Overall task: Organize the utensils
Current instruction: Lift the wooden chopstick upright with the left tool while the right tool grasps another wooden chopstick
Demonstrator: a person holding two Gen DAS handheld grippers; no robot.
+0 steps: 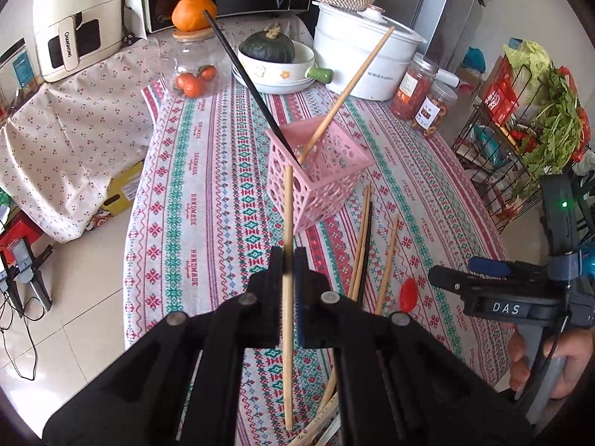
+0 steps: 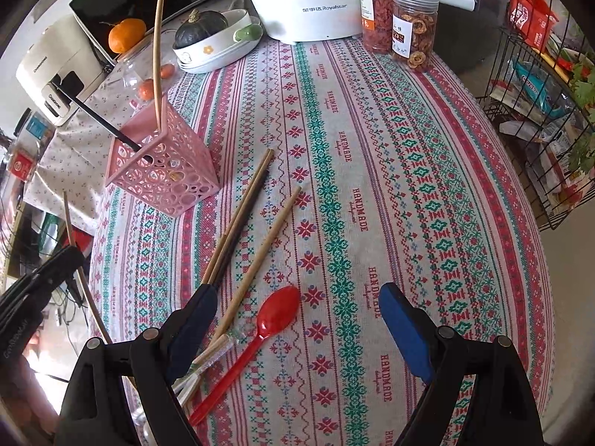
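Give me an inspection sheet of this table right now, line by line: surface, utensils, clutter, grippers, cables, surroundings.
Surface: patterned tablecloth, lying flat.
Job's things: pink basket holds a black chopstick and a wooden chopstick; loose chopsticks and red spoon lie on the cloth.
Clutter: pot, two jars, squash in a bowl, oranges.
Grippers: left gripper shut on a chopstick, lifted off the cloth; right gripper open above the spoon.
Cables: several on the floor.
Surroundings: air fryer, wire rack with greens.
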